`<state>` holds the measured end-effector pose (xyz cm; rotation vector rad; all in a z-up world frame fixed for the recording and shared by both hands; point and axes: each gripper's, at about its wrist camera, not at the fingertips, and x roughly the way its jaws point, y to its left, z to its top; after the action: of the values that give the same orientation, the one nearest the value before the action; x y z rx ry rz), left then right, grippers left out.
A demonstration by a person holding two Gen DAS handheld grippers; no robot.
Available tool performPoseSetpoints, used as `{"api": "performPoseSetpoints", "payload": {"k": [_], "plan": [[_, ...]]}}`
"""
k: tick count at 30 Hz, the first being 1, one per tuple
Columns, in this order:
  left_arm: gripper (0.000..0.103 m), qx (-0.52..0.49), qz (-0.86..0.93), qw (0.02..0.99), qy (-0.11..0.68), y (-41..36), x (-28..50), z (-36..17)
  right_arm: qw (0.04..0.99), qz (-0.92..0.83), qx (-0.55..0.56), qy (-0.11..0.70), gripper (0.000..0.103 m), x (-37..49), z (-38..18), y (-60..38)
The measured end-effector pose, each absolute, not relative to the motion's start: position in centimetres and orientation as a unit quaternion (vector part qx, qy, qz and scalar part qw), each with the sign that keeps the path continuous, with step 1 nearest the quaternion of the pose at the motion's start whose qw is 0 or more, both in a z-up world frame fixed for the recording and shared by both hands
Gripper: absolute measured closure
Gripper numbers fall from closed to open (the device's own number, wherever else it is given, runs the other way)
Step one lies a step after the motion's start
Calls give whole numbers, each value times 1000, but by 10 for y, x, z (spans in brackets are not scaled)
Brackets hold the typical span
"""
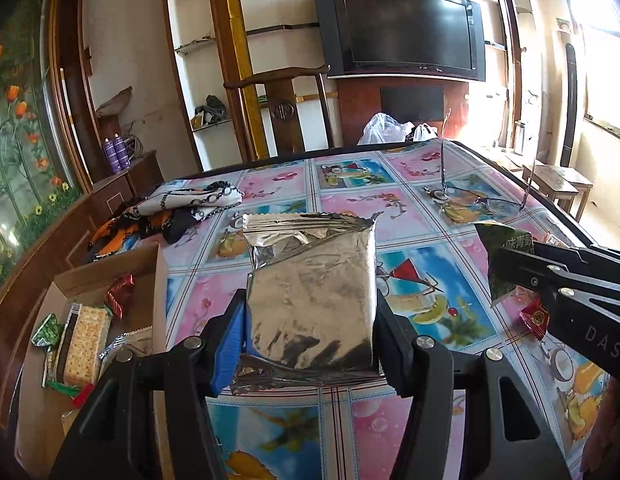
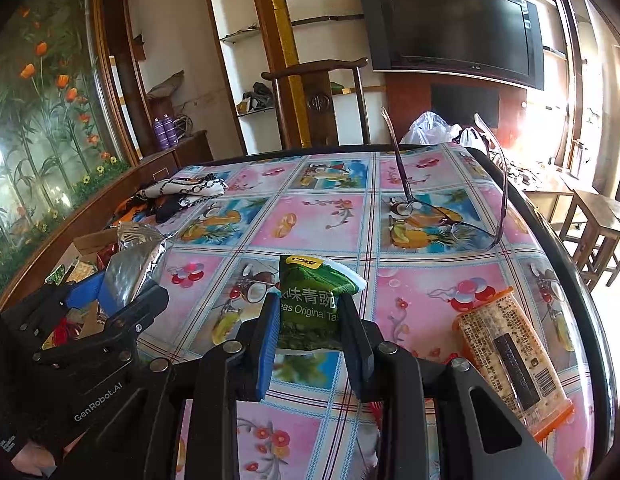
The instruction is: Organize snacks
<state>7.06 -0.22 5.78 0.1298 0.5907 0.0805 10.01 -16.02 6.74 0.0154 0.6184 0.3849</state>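
My left gripper [image 1: 310, 308] is shut on a silver foil snack packet [image 1: 310, 280] and holds it above the table, just right of a cardboard box [image 1: 110, 268]. The box holds a cracker pack [image 1: 84, 344] and small red and green wrapped snacks. My right gripper [image 2: 308, 312] is shut on a green pea snack packet [image 2: 310, 304] above the table; it also shows at the right of the left wrist view [image 1: 506, 276]. An orange-edged cracker pack [image 2: 510, 356] lies on the table to the right. A small red snack [image 1: 535, 316] lies under the right gripper.
The table has a pink and blue patterned cloth [image 2: 310, 216]. Eyeglasses [image 2: 450, 216] stand at the far right. Patterned fabric [image 1: 178, 208] lies at the far left by the box. A wooden chair [image 2: 318, 100] and plastic bags [image 2: 434, 128] are behind the table.
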Motion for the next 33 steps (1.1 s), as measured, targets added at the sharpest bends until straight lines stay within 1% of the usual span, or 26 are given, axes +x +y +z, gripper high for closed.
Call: {"api": "performPoseSetpoints", "payload": {"k": [25,33], "plan": [[46,74,50,960,265,-2,64,67,937,189,12,294,72,99,71,-162],[46,57,56,962,261,8,60,78,938,193,9,288,72,96,73,-160]]}}
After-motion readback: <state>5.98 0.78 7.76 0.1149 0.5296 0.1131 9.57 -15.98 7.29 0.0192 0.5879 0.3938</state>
